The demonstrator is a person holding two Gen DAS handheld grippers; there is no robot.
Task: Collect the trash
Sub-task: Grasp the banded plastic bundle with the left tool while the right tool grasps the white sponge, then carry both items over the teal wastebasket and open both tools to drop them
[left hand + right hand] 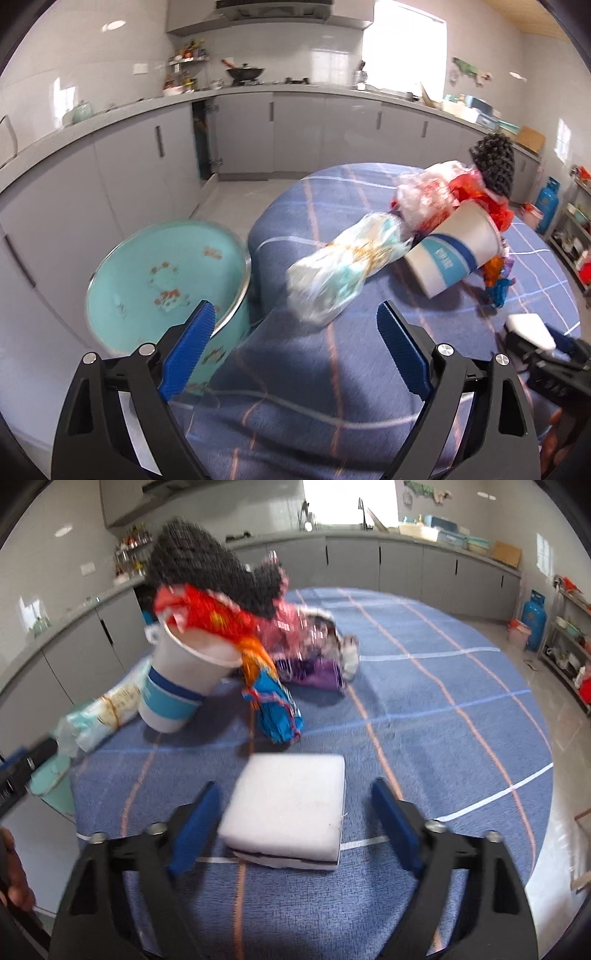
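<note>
Trash heaped on the blue checked tablecloth (424, 709), with the teal bin (166, 280) below the table's left edge.
The paper cup (184, 679) lies tilted, mouth up and to the right; the cellophane packet (343, 266) runs near-left to far-right. The right gripper (291, 827) straddles the white foam block (288, 805) without touching; the left gripper (295, 358) is released and empty.

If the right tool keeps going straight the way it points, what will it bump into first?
Most likely the white square foam block lying on the blue checked tablecloth. It sits between the right tool's open blue fingers, not yet touched, though blur makes depth uncertain.
</note>
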